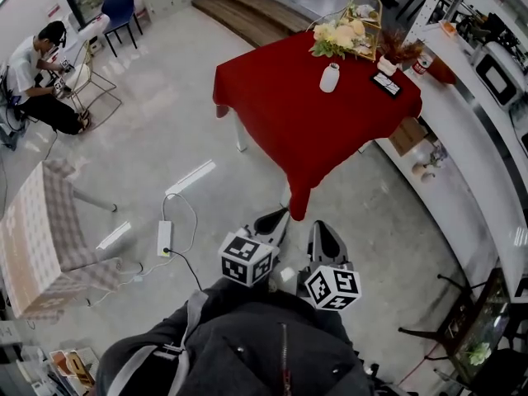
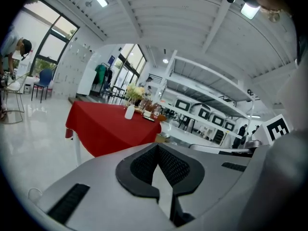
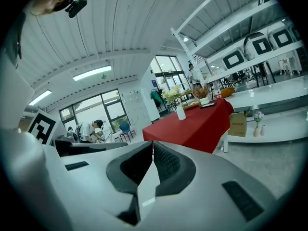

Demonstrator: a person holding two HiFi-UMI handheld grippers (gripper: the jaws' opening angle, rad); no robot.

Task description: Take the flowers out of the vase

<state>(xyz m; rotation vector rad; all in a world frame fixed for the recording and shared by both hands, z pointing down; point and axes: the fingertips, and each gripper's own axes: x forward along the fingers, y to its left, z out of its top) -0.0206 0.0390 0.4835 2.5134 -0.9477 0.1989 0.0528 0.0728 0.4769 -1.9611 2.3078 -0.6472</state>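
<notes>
A white vase [image 1: 329,77] stands on the red-clothed table [image 1: 289,114], far ahead of me. Yellow and white flowers [image 1: 341,35] sit behind it by a gold wire frame, not in the vase. In the left gripper view the vase [image 2: 129,111] and the flowers [image 2: 134,91] are small and distant, as are the vase [image 3: 181,112] and the flowers [image 3: 173,94] in the right gripper view. My left gripper [image 1: 272,219] and right gripper [image 1: 326,233] are held side by side close to my body, well short of the table. The left gripper [image 2: 157,145] and right gripper [image 3: 152,142] are both shut and empty.
A dark tablet [image 1: 386,84] lies near the vase. A white counter [image 1: 462,139] runs along the right, with a cardboard box [image 1: 407,135] under it. A power strip [image 1: 164,238] and cable lie on the floor at left, by a checked-cloth seat [image 1: 41,238]. A person [image 1: 37,73] sits far left.
</notes>
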